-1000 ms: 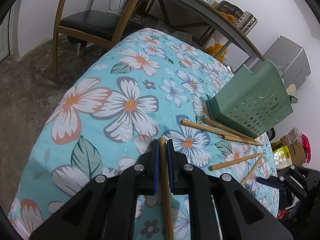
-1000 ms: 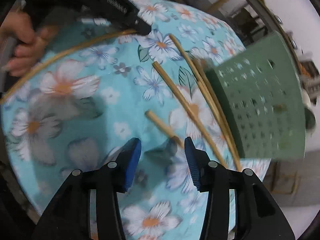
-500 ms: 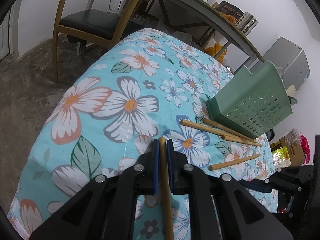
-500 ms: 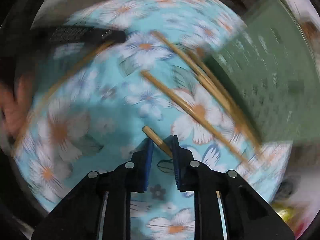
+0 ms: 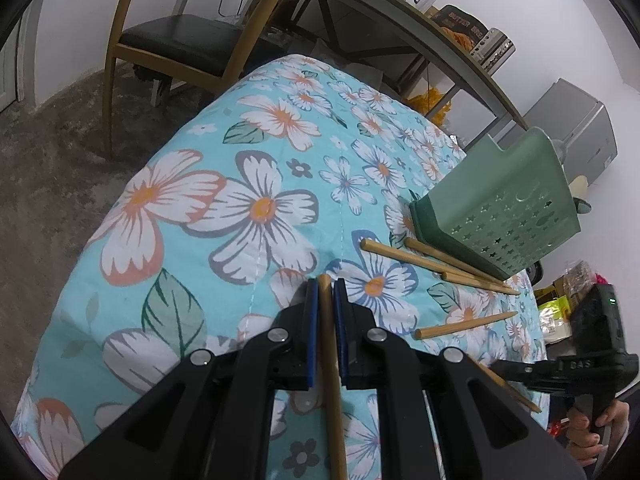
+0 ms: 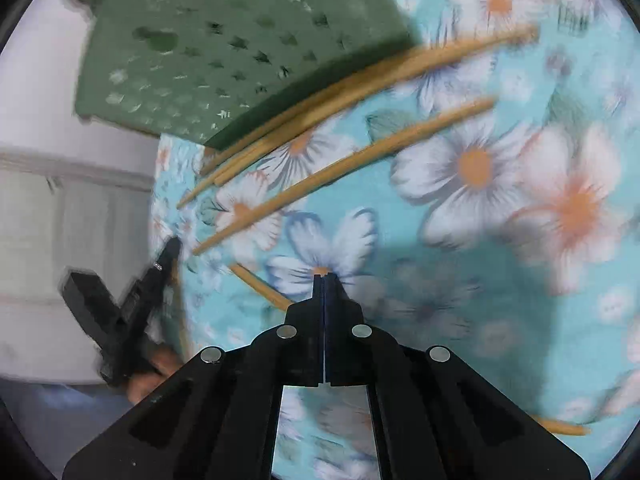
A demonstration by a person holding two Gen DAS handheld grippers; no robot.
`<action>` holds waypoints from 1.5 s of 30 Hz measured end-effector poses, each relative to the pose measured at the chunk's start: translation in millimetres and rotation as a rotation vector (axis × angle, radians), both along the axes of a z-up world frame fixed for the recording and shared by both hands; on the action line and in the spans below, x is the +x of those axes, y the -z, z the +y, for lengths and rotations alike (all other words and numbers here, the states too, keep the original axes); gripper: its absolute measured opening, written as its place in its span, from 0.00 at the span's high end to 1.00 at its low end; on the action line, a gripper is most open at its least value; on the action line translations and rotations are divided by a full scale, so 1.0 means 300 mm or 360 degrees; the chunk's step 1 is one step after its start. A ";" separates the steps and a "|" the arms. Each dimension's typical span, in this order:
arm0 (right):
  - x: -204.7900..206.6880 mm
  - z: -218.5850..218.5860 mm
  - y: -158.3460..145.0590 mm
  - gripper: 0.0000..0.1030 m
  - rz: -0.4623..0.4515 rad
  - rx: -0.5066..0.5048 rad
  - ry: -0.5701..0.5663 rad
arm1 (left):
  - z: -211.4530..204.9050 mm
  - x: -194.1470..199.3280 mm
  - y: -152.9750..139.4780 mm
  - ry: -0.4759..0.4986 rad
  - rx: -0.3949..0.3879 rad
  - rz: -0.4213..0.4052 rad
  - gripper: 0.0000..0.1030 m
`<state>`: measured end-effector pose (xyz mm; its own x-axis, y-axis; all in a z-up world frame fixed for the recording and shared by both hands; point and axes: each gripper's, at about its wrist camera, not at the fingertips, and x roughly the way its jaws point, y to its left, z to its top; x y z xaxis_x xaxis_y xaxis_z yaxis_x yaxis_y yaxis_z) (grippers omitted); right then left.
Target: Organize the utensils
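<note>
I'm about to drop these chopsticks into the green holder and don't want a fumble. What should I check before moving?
1. Left tongs grip a chopstick: ok, it is clamped between the pads.
2. Right tongs hold a chopstick: cannot tell. The tips meet with nothing between them, and a stick passes behind them.
3. Green holder opening is clear: cannot tell, neither view shows it.
4. Loose chopsticks located: ok. Three lie along the holder's base and one lies apart.
5. Right wrist view is sharp: not ok, it is blurred.
</note>
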<state>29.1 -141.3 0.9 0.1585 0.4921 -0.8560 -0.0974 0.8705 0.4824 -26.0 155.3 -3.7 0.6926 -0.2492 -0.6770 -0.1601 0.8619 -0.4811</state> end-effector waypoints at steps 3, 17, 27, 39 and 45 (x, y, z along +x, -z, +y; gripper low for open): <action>-0.024 0.059 -0.087 0.89 -0.0303 -0.0258 -0.0183 | -0.001 0.000 0.001 -0.0004 0.0009 0.0001 0.91; -0.057 0.353 -0.022 0.96 -0.0363 -0.0717 -0.0746 | -0.010 0.002 -0.001 -0.0003 0.0007 0.0001 0.91; -0.030 -0.048 0.007 0.96 -0.0172 -0.0123 0.0051 | 0.002 0.004 0.004 -0.0001 -0.0033 -0.0003 0.91; -0.144 -0.121 -0.034 0.96 -0.0818 0.0118 0.0405 | 0.001 -0.013 -0.001 -0.0020 -0.0051 -0.0003 0.93; -0.078 -0.128 -0.038 0.96 -0.0765 0.0224 0.0365 | 0.031 -0.023 0.000 -0.0050 -0.0154 0.0008 0.94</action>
